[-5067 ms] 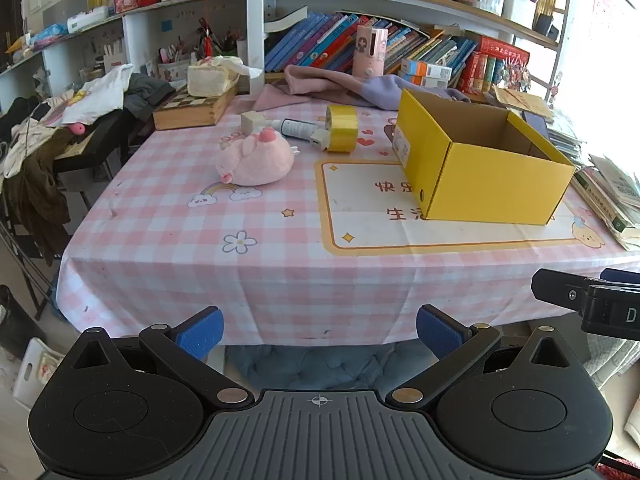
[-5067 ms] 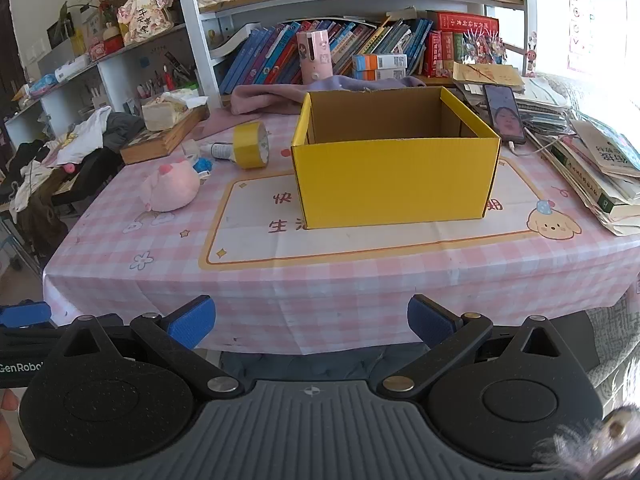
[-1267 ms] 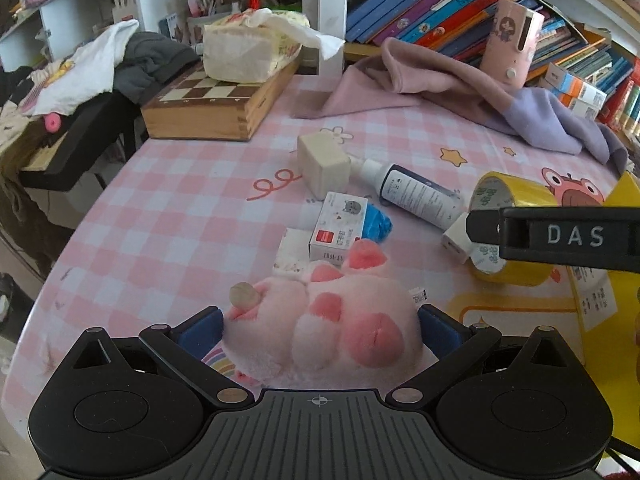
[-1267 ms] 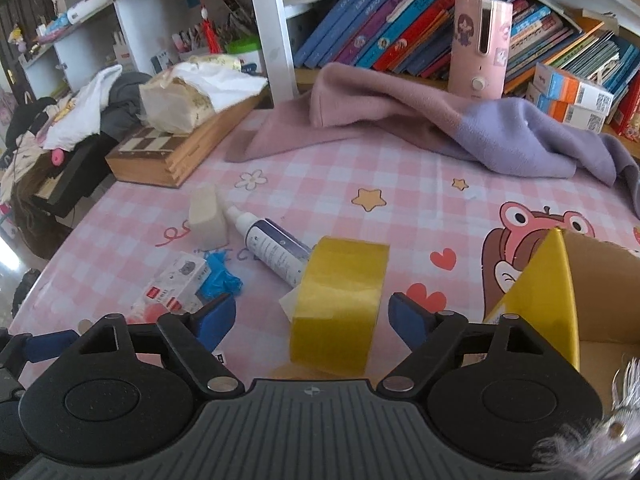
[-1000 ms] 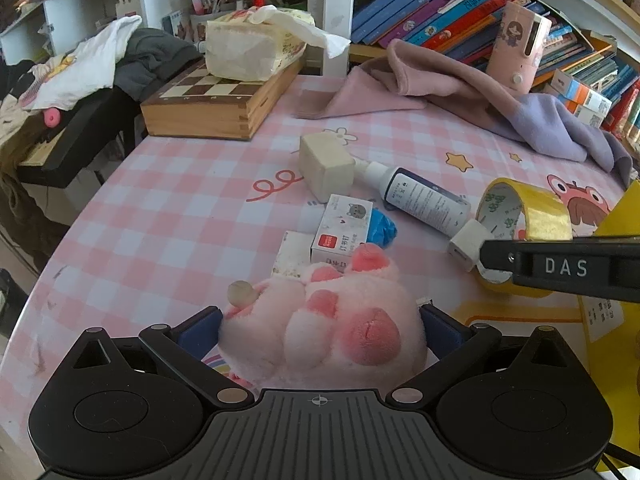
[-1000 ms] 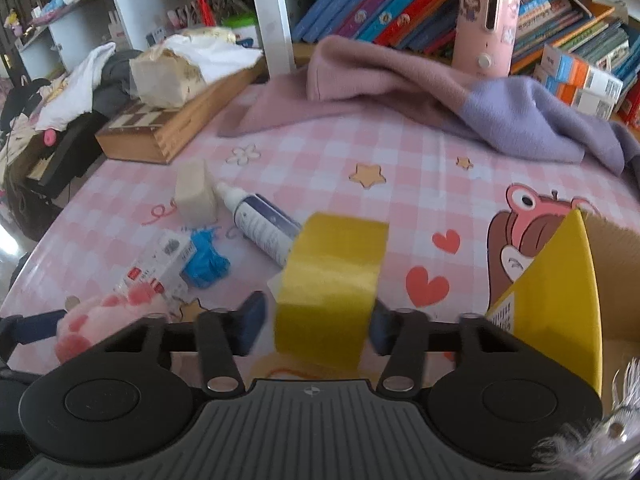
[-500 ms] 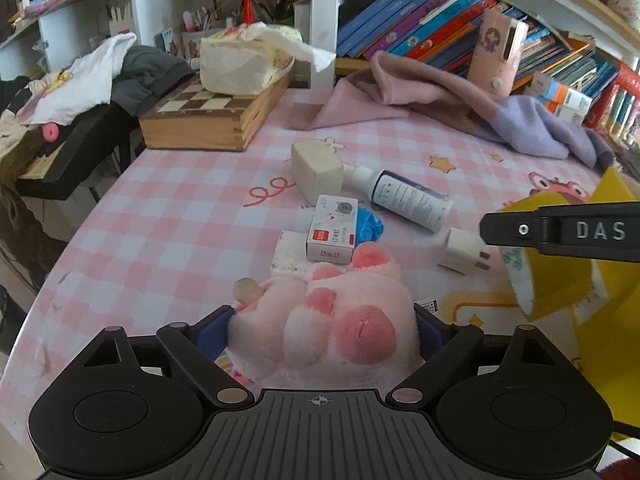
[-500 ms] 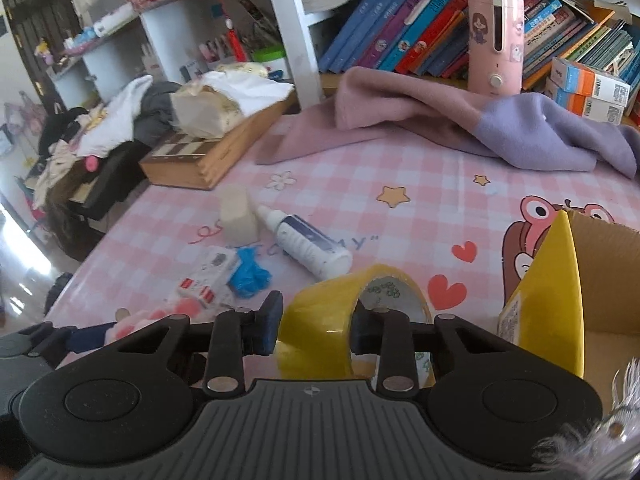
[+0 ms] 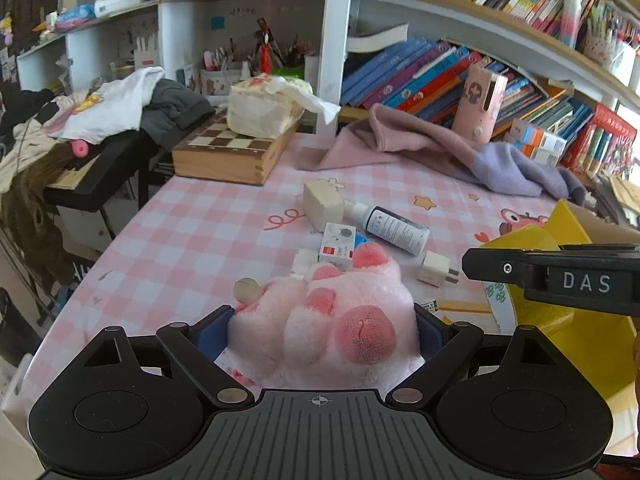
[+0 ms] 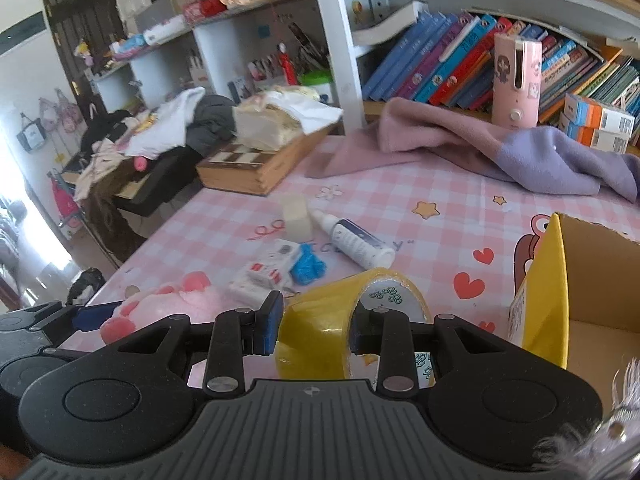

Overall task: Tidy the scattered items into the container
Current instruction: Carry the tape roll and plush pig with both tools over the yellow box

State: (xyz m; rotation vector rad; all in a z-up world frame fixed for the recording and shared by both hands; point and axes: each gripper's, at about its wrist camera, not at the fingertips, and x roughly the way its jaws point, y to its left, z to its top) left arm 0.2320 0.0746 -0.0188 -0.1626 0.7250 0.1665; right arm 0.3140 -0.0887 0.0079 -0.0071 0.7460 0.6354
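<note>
A pink plush toy [image 9: 328, 328] fills the bottom of the left wrist view, and my left gripper [image 9: 320, 326] is shut on it, blue pads pressing both sides. My right gripper [image 10: 315, 322] is shut on a yellow tape roll [image 10: 320, 344], held tilted above the pink checked tablecloth [image 10: 400, 184]. The open yellow cardboard box [image 10: 544, 292] stands just to the right of the tape. A dropper bottle [image 9: 396, 230], a cream block [image 9: 322, 204], a small white carton [image 9: 338, 242], a white plug [image 9: 434, 274] and a blue scrap [image 10: 306, 268] lie on the cloth.
A wooden chess box [image 9: 232, 152] with a tissue pack [image 9: 264, 110] on it sits at the table's far left. A pink and purple garment [image 9: 440, 148] lies along the back edge below shelves of books. Clothes are heaped on furniture to the left.
Both grippers have closed, the left on the plush, the right on the tape roll. Both have lifted; the tape now hangs tilted off the table, nearer the yellow box.
</note>
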